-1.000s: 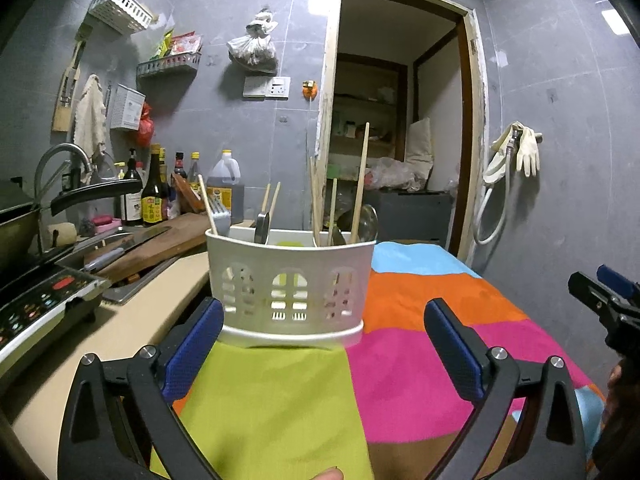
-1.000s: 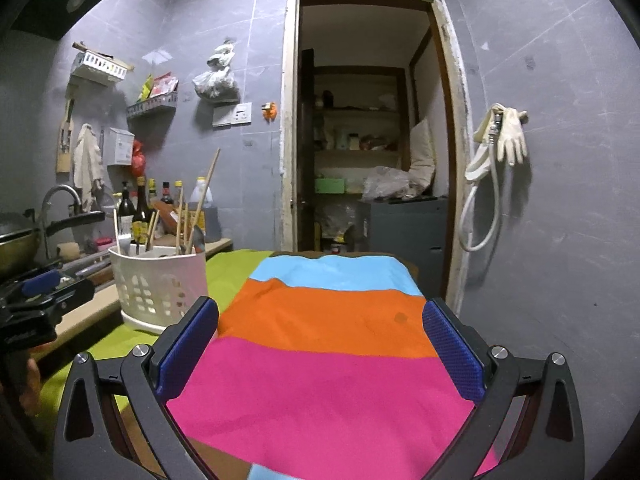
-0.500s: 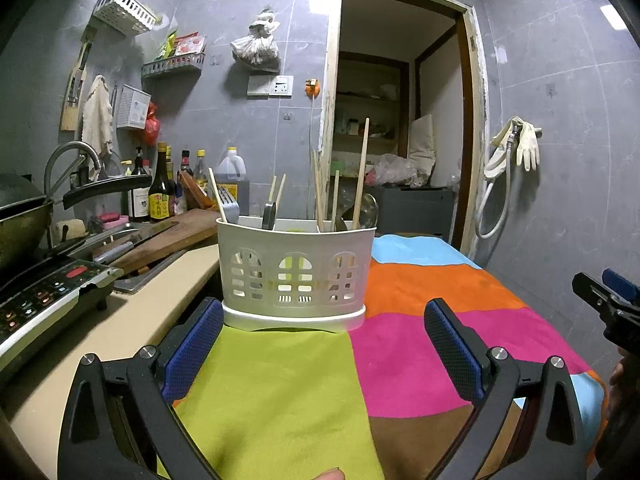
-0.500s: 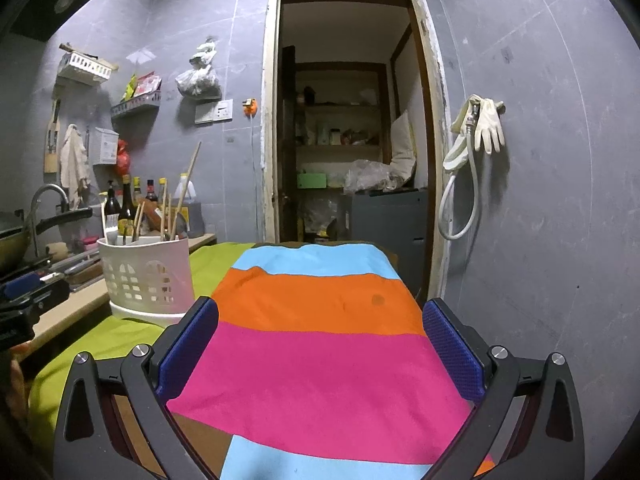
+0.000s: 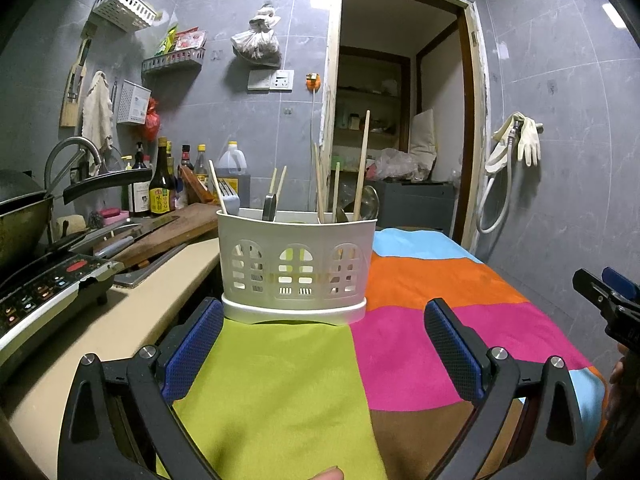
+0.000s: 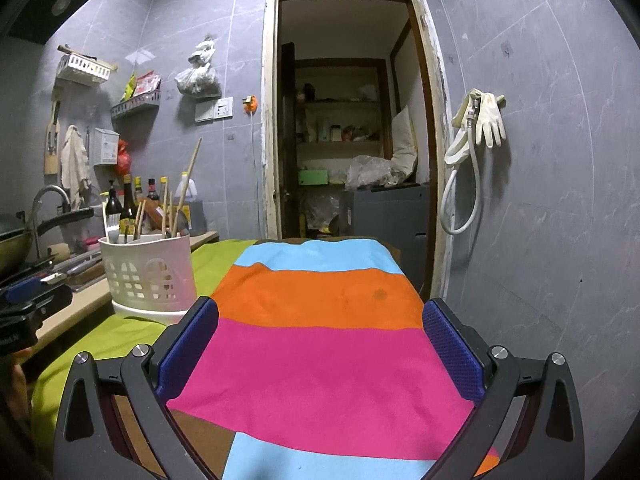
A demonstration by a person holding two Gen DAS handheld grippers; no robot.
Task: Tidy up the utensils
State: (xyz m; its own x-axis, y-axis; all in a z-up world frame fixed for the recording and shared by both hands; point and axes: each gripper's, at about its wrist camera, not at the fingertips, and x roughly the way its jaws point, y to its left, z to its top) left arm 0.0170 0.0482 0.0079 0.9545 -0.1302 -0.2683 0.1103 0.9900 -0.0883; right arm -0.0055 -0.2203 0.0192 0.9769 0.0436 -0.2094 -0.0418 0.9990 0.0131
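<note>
A white slotted utensil caddy (image 5: pixel 296 268) stands upright on the striped cloth, holding chopsticks (image 5: pixel 362 166), a spoon (image 5: pixel 368 204), a fork (image 5: pixel 229 196) and a dark-handled utensil. My left gripper (image 5: pixel 320 332) is open just in front of it, nothing between its blue pads (image 5: pixel 192 352). The caddy (image 6: pixel 150 276) shows at the left in the right wrist view. There my right gripper (image 6: pixel 320 340) is open over the pink and orange stripes, holding nothing. Its tip (image 5: pixel 600 292) shows at the right edge of the left wrist view.
The striped cloth (image 6: pixel 328 300) covers the table. Left of it run a beige counter (image 5: pixel 120 320), a cooktop (image 5: pixel 44 284), a wok, a cutting board with knives (image 5: pixel 160 232) and sauce bottles (image 5: pixel 160 188). A doorway (image 6: pixel 348 152) lies behind, rubber gloves (image 6: pixel 484 120) hang right.
Both grippers have pulled back and lowered a little, so the caddy looks slightly farther off and stands flat on the cloth. Both stay open and empty.
</note>
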